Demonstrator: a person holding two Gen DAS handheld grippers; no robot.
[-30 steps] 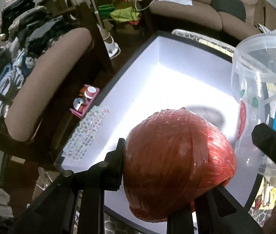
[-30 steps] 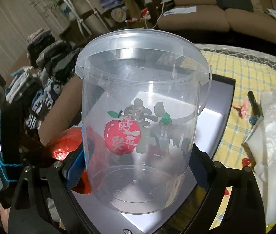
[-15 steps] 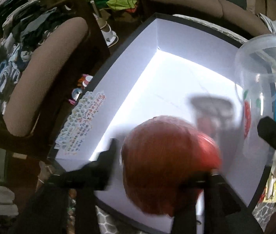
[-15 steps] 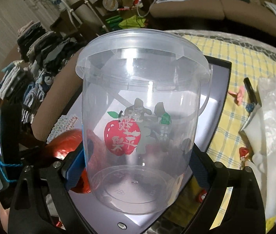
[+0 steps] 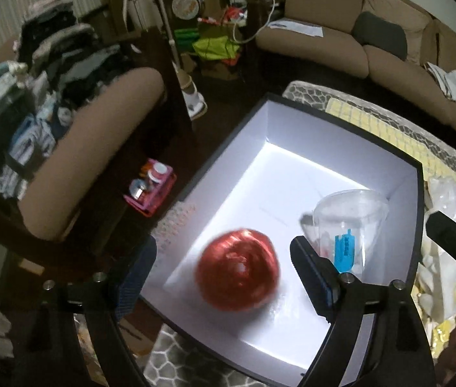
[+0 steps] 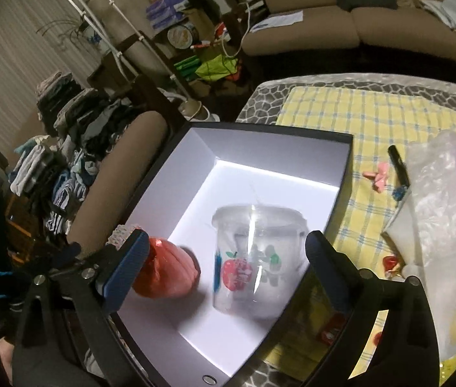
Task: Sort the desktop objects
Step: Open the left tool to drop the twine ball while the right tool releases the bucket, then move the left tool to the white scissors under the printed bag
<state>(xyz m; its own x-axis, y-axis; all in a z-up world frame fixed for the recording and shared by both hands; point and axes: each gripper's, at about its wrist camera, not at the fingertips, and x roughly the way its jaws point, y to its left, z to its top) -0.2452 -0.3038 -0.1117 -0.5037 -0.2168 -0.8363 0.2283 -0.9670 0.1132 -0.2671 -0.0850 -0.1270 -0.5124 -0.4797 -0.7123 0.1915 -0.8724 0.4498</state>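
Living-room clutter all round: brown sofa (image 5: 318,45), piled clothes (image 6: 63,148), yellow checked cloth (image 6: 366,119) on the table. One white-lined box (image 5: 295,138) holding one red twine ball (image 5: 239,269) and one clear cup (image 6: 257,261), standing side by side. Left gripper (image 5: 221,274) opening above the ball, untouched between its fingers; right gripper (image 6: 224,267) likewise widening, cup loose between its fingers.
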